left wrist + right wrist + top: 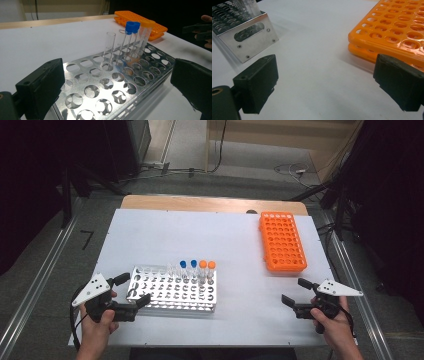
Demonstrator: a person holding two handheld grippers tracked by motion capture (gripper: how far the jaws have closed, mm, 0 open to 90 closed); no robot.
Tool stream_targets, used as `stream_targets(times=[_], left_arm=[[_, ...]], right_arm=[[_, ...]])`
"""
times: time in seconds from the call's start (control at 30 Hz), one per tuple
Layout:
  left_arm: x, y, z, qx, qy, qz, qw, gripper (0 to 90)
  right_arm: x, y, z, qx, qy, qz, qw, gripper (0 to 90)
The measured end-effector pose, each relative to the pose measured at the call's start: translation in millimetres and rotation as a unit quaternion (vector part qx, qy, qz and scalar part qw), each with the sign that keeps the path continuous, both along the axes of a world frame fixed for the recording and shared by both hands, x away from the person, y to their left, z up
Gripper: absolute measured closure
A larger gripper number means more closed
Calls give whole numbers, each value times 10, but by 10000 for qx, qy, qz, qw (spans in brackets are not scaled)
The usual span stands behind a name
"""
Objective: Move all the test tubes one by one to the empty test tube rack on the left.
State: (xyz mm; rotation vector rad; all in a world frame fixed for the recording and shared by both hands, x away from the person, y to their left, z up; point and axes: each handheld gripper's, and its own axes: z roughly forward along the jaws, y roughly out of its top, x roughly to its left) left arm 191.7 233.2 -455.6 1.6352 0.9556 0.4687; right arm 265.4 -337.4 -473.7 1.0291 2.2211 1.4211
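Note:
A metal tube rack [172, 290] [112, 85] stands at the front left of the white table. Its far row holds clear open tubes [110, 48], two blue-capped tubes [188, 269] [131, 27] and two orange-capped tubes [207, 269] [147, 25]. My left gripper [132, 290] [115, 85] is open, its jaws standing on either side of the rack's left end. An orange plastic rack [282, 241] [397, 27] lies flat at the back right, with no tubes in it. My right gripper [295, 291] [324, 82] is open above bare table, between the two racks.
The white sheet [210, 240] covers a wooden table whose far edge [210, 202] shows. Cables [292, 170] lie on the floor behind the table. Metal rails [40, 280] run along both sides.

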Motion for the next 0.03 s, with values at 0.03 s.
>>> stream_targets(times=[0.03], left_arm=[[1, 0, 0, -8, 2, 3, 10000, 0]], right_arm=[[0, 0, 0, 3, -1, -2, 10000, 44]])
